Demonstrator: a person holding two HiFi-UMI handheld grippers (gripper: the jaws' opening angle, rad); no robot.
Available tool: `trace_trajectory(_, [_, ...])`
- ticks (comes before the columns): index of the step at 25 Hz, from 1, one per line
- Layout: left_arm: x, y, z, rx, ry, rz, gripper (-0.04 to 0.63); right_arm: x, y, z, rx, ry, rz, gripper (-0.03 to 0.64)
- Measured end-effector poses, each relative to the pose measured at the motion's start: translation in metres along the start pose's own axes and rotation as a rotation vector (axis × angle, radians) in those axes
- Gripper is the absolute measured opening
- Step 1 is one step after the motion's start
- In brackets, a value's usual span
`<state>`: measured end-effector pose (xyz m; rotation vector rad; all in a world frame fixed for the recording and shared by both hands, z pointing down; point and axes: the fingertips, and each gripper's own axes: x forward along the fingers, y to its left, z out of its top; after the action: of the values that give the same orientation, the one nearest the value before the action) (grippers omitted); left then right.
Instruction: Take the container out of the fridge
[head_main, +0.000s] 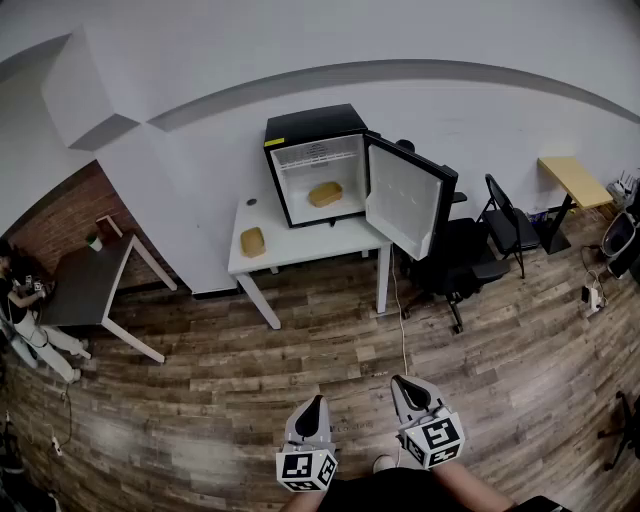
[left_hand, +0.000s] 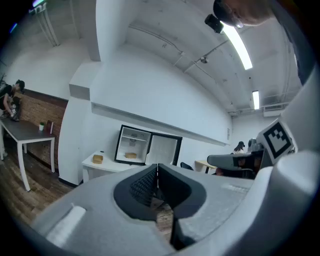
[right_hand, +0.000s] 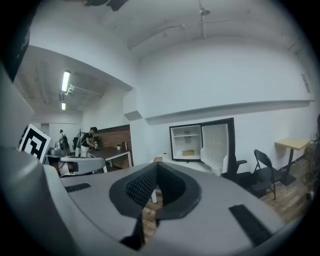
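Observation:
A black mini fridge (head_main: 318, 165) stands on a white table (head_main: 320, 242) against the far wall, its door (head_main: 405, 200) swung open to the right. A tan container (head_main: 324, 193) lies inside on the fridge floor; it also shows as the container (left_hand: 131, 155) and the container (right_hand: 188, 153) in the gripper views. A second tan container (head_main: 252, 241) sits on the table's left end. My left gripper (head_main: 316, 399) and right gripper (head_main: 401, 381) are held low near my body, far from the fridge. Both are shut with nothing between the jaws.
A black office chair (head_main: 455, 262) stands right of the open door, with a folding chair (head_main: 508, 226) and a yellow-topped table (head_main: 571, 181) further right. A dark table (head_main: 85, 282) with a person (head_main: 25, 305) beside it is at the left. Wood floor lies between me and the fridge.

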<state>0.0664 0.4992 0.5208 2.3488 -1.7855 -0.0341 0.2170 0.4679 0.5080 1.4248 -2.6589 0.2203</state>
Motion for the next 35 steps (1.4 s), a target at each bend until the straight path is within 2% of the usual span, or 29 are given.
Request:
trace_trajectory(6, [0.005, 0.001, 0.005, 0.045, -0.016, 0.012, 0.017, 0.002, -0.011, 0.003, 0.038, -0.024, -0.001, 0.000])
trace_trajectory(9, [0.005, -0.001, 0.000, 0.035, -0.014, 0.021, 0.017, -0.006, -0.016, 0.005, 0.063, -0.038, 0.002, 0.000])
trace_trajectory(15, [0.004, -0.013, -0.019, 0.018, -0.001, 0.056, 0.017, -0.011, -0.011, 0.007, -0.017, -0.056, 0.060, 0.000])
trace_trajectory(18, [0.005, -0.004, -0.022, -0.006, 0.014, 0.079, 0.017, -0.008, -0.011, 0.003, -0.016, -0.047, 0.063, 0.000])
trace_trajectory(22, [0.017, 0.012, -0.020, 0.018, 0.015, 0.085, 0.017, 0.004, -0.021, -0.009, -0.034, -0.010, 0.031, 0.000])
trace_trajectory(27, [0.048, 0.021, -0.021, 0.027, 0.022, 0.047, 0.017, 0.030, -0.029, -0.018, -0.001, 0.028, 0.035, 0.000])
trace_trajectory(32, [0.097, 0.012, -0.020, 0.047, 0.038, -0.049, 0.017, 0.064, -0.051, -0.005, -0.015, 0.011, -0.002, 0.000])
trace_trajectory(35, [0.124, 0.023, -0.012, 0.054, 0.023, -0.062, 0.017, 0.091, -0.064, 0.006, -0.034, -0.008, -0.015, 0.000])
